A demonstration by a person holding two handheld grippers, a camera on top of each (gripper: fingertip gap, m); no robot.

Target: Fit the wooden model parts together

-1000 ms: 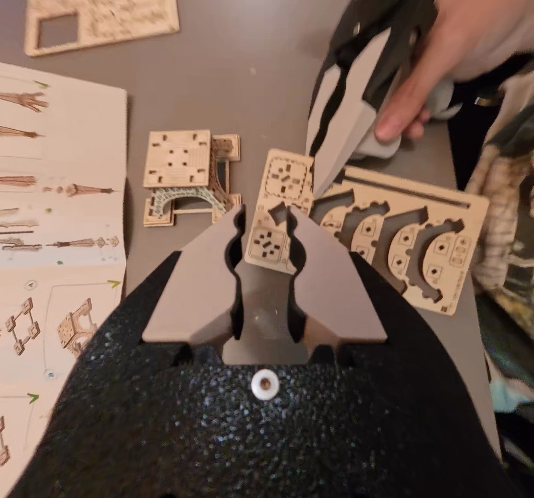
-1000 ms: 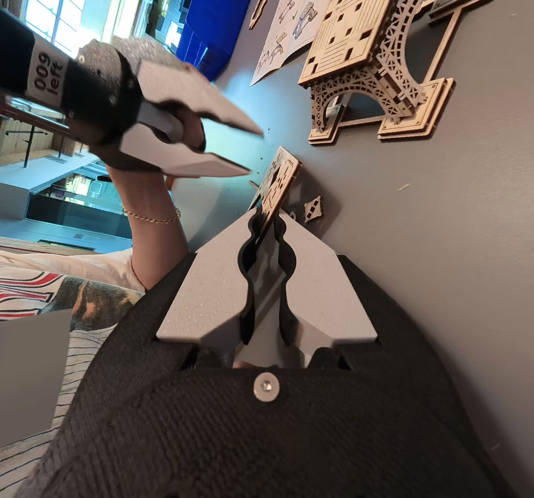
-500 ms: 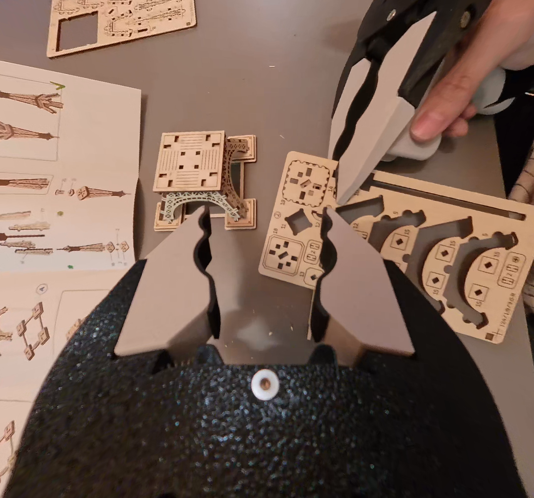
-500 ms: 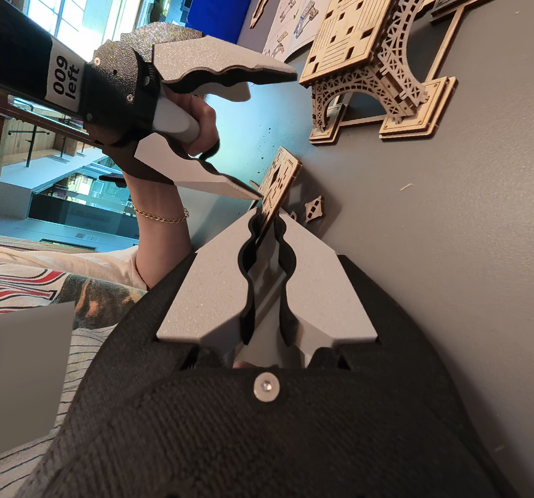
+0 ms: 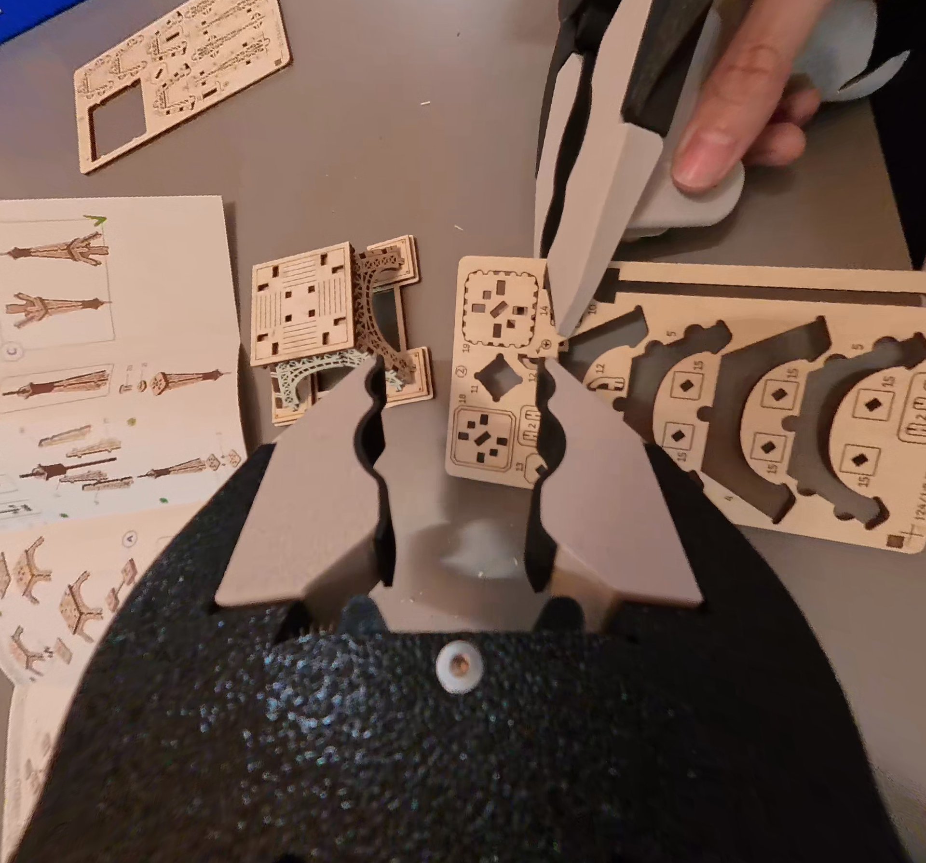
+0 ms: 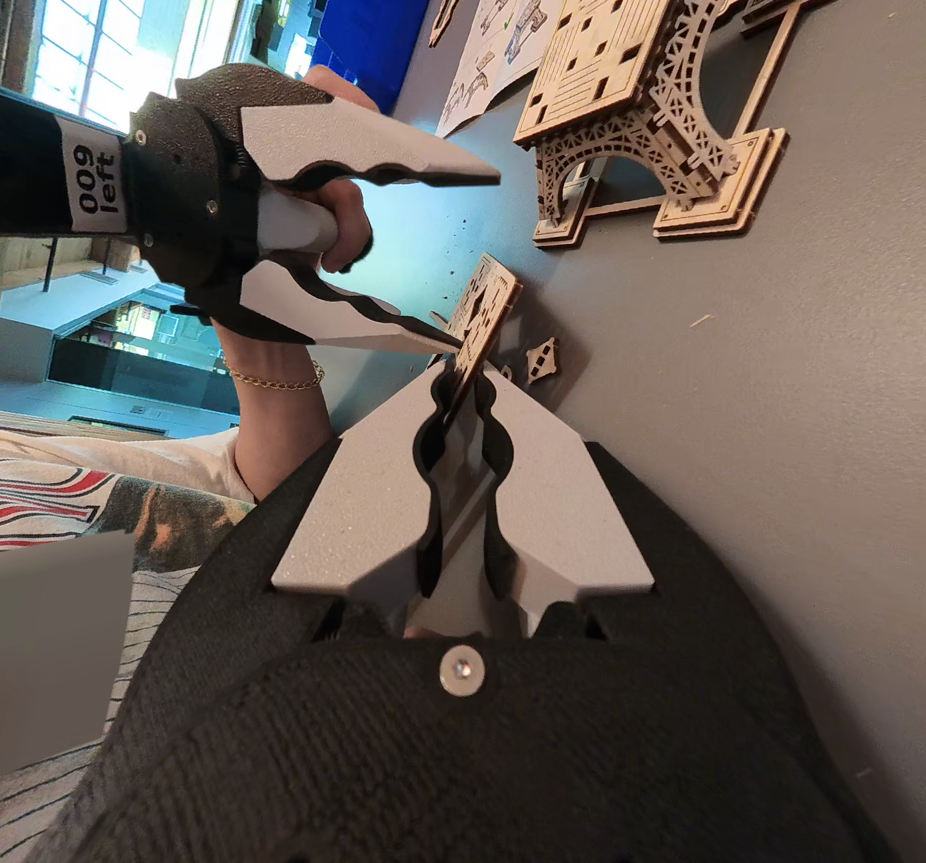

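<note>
A: While the right gripper (image 6: 463,378) is clamping the flat pale wooden parts sheet with punched-out arch shapes (image 5: 701,418) by its edge and tilting it off the grey table (image 5: 401,112), the left gripper (image 5: 461,378) is hanging wide apart, holding nothing, one fingertip (image 6: 441,343) touching the sheet's face.

B: Risk?

A: If that tip is pushing a piece out, the thin sheet is likely flexing or snapping, or slipping in the grip. A popped part may be dropping near the small loose diamond-shaped wooden piece (image 6: 541,360).

B: Anything nearby?

A: Half-built lattice wooden tower base with a square top deck (image 5: 320,318) is sitting just beside; a swing could be knocking it. Paper instruction sheet (image 5: 100,338) farther left.
</note>
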